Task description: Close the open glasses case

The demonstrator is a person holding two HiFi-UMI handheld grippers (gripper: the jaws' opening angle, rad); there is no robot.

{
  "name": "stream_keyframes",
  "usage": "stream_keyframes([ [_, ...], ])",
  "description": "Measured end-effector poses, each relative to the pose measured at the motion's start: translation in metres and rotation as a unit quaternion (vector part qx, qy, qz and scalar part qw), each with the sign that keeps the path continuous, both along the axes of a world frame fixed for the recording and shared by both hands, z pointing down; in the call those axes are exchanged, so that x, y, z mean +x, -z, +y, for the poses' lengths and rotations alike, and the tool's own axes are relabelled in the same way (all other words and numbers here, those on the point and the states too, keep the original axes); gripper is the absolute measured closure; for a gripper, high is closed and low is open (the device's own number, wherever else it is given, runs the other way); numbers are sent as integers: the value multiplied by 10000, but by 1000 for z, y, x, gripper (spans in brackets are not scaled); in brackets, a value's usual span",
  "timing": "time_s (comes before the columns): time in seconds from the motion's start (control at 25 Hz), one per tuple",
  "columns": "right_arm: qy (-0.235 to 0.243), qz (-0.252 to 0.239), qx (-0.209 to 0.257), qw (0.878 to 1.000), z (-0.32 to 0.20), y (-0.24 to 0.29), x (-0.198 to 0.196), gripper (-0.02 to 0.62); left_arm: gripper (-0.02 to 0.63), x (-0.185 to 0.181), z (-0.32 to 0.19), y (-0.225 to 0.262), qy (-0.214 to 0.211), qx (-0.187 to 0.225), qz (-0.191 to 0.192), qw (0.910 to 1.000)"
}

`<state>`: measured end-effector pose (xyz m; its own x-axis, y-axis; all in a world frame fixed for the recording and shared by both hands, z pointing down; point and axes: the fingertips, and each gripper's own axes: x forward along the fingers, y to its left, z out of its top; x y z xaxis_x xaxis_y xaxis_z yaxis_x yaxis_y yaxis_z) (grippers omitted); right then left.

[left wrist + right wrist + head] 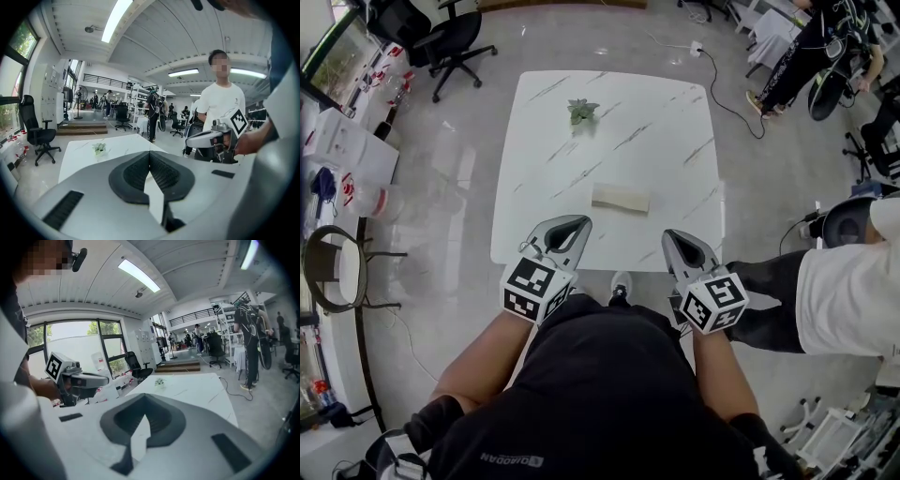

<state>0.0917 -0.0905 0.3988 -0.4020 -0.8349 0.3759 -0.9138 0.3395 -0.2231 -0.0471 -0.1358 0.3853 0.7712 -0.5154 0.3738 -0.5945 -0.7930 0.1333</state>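
- Currently, in my head view, both grippers hang over the near edge of the white marble table (546, 141), low in the frame, with my lap just beneath them.
- The left gripper (573, 226) sits lower left of centre. Its own view shows the two dark ribbed pads pressed together along a single seam, with nothing caught between them.
- The right gripper (678, 239) sits lower right of centre. Its jaws are likewise pressed together and hold nothing.
- The glasses case (621, 197), a pale flat oblong, lies on the table at the middle of the frame. It is above and between the two grippers and clear of both.
- From this height I cannot tell how its lid stands.
- A small potted plant (582, 111) stands towards the table's far edge, in the upper middle of the frame.
- A person in a white shirt (848, 286) stands at the right edge, beside the right gripper.
- A black office chair (455, 42) is on the floor at upper left.
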Motion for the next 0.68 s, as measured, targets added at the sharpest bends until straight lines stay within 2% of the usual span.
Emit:
stream_keyframes([
  [0.68,27,52,-28,10000,7,0,5,595,601,3,8,3,33,17,3,10000],
])
